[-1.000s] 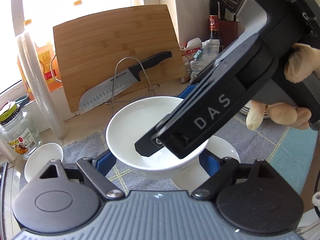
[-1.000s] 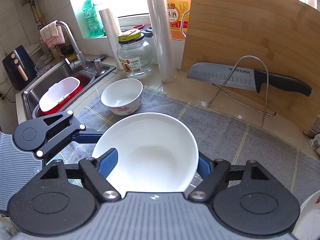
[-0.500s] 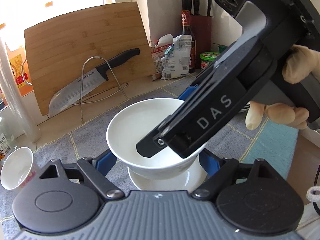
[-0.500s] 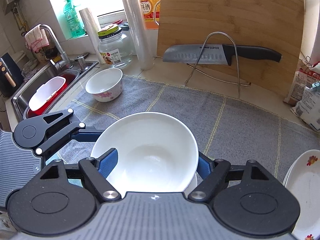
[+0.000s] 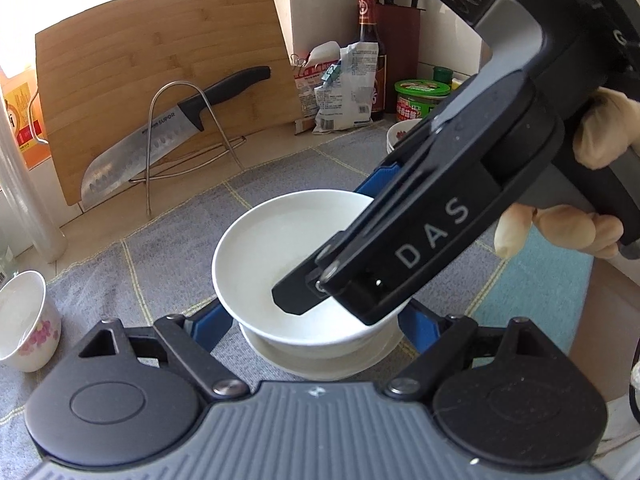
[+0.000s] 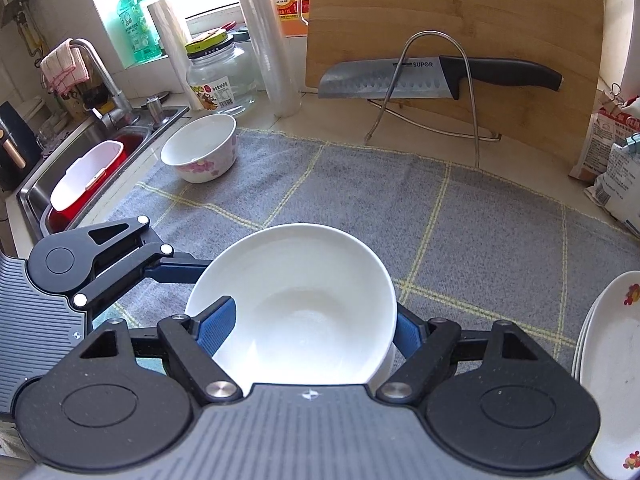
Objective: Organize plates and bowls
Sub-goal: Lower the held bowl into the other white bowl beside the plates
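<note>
A plain white bowl (image 6: 304,292) hangs low over the grey mat (image 6: 460,216). My right gripper (image 6: 312,332) is shut on it, with the left blue pad inside the rim and the right pad outside. My left gripper (image 5: 316,316) is also shut on the bowl (image 5: 264,256); its blue fingers (image 5: 212,324) press the lower wall from both sides. Directly under the bowl lies a second white dish (image 5: 316,360), close or touching; I cannot tell which. The right gripper's finger reaches into the bowl from the right, held by a gloved hand (image 5: 600,140).
A flower-patterned bowl (image 6: 200,152) stands at the mat's left end near the sink (image 6: 80,160). Stacked flowered plates (image 6: 612,360) sit at the right edge. Behind are a knife (image 6: 420,76) on a wire stand, a cutting board (image 6: 460,12), a jar and food bags.
Both grippers carried the white bowl to the right along the mat and downward, over the second white dish. The flowered bowl and the sink now lie farther left.
</note>
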`<state>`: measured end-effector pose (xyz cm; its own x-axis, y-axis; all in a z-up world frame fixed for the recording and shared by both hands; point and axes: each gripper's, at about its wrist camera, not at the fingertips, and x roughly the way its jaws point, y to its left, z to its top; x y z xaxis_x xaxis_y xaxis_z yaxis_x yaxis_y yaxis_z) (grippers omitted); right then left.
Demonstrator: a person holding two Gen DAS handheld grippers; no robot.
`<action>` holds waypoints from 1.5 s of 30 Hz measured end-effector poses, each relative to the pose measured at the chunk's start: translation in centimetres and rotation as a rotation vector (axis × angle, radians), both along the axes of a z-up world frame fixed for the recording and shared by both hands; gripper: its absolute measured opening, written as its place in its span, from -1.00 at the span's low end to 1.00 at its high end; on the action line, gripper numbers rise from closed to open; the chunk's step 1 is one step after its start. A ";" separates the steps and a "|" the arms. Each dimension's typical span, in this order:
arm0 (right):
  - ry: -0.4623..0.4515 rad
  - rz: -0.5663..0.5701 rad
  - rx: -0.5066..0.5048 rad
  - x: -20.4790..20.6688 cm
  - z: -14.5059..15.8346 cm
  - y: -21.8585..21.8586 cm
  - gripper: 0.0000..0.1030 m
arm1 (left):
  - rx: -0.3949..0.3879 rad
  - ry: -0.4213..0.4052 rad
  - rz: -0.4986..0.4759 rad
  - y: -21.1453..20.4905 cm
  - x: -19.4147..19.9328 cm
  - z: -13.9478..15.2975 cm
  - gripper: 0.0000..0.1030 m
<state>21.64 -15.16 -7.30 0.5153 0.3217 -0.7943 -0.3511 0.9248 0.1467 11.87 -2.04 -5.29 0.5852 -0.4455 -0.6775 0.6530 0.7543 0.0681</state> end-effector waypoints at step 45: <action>-0.013 -0.018 -0.042 0.1 -1.0 0.3 0.88 | -0.011 0.009 -0.015 0.2 0.3 -0.8 0.86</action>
<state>21.73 -14.88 -8.34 0.5311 0.2788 -0.8001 -0.3363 0.9361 0.1030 12.21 -1.88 -6.11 0.5720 -0.4615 -0.6781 0.6651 0.7448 0.0541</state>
